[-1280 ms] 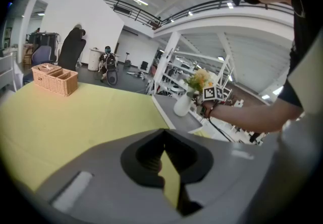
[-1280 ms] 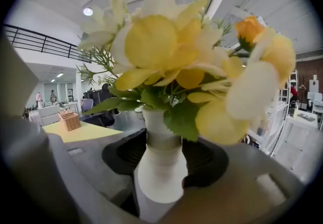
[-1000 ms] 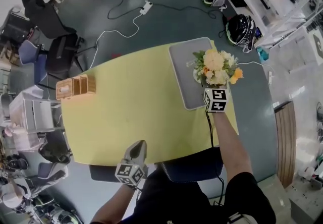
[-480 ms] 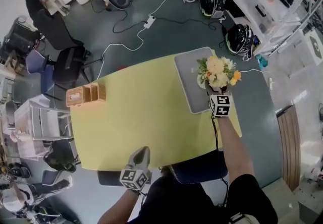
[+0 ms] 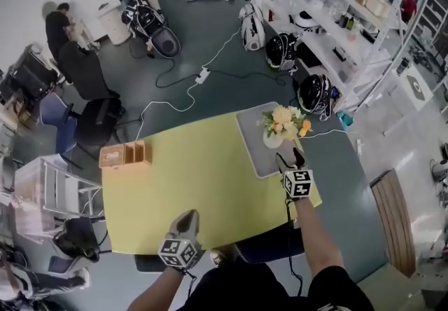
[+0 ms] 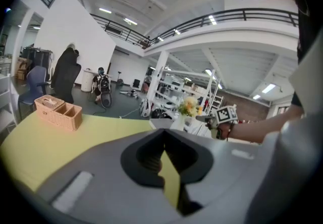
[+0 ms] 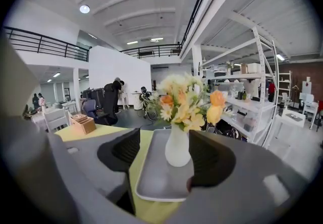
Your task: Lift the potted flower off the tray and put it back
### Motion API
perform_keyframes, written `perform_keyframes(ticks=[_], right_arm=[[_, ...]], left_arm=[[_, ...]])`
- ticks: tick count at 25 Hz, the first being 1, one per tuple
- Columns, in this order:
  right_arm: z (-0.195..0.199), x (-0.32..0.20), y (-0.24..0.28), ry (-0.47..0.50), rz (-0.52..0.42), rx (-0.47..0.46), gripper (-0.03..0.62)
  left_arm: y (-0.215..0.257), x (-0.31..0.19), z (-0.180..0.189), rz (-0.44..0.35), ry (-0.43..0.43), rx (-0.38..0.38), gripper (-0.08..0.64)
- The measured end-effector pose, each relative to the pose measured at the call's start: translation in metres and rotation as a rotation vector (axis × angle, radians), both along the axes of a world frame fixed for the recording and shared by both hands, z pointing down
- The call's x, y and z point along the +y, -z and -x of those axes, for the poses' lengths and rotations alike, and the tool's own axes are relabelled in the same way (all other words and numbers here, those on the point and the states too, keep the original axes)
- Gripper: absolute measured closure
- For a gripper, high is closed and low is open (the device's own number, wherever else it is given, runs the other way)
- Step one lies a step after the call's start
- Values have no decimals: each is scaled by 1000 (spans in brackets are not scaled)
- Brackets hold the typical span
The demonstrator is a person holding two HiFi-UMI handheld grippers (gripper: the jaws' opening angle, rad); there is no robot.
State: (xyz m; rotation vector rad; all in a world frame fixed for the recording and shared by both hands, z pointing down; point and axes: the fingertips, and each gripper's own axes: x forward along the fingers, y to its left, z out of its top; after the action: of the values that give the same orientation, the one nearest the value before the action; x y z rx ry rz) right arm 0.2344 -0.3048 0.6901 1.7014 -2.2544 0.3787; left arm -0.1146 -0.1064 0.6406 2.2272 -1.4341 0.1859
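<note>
The potted flower [image 5: 280,127], a white vase [image 7: 177,148] of yellow and orange blooms, stands upright on the grey tray [image 5: 253,143] at the right end of the yellow table [image 5: 189,183]. My right gripper [image 5: 290,159] is open just short of the tray's near edge. In the right gripper view its jaws [image 7: 166,143] stand wide and the vase is ahead of them, untouched. My left gripper [image 5: 186,224] hovers by the table's near edge, shut with nothing in it [image 6: 164,148]. In the left gripper view the flowers [image 6: 189,107] show far off.
A wicker box [image 5: 126,155] sits at the table's left end. Beyond the table are office chairs [image 5: 87,78], floor cables [image 5: 183,101], helmets [image 5: 315,92] and white shelving [image 5: 350,15]. A person [image 5: 57,22] stands far back left.
My right gripper has drawn back from the vase toward me, leaving it on the tray. My left gripper has lifted slightly. The head view has tilted up, showing more of the room.
</note>
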Motion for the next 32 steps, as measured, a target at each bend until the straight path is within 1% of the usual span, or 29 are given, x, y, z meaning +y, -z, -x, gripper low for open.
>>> perform_keyframes(ticks=[5,6,7,9,12,16,20,27,29,32], right_arm=[[31,54,84,54,-75,-63,349],[39,66,101,65,-95,-77,372],[49,80,116,78,-113,-88,393],[72,110,142,105,-140,-104,411],[107,153,168,142,-146,-115,439],[148,203,191,185,-144,-126,449],[179,244,206,207,-154,-177,460],[207,296,210,200,-146,-231,498],[213,305,207,196,-144,-242,499],[217,311,207,182,-149,-259,520]], left_arm=[[48,-1,6,-96,-24,22,552],[56,-1,6,-113,-34,27,552],[63,1,7,-128,-45,31,552],[77,9,9,-150,-65,40,552],[97,24,12,-171,-81,63,552],[116,46,14,-189,-103,89,552],[126,65,19,-212,-135,91,552],[131,93,21,-232,-175,96,552],[127,99,22,-233,-185,93,552],[126,103,22,-236,-193,91,552]])
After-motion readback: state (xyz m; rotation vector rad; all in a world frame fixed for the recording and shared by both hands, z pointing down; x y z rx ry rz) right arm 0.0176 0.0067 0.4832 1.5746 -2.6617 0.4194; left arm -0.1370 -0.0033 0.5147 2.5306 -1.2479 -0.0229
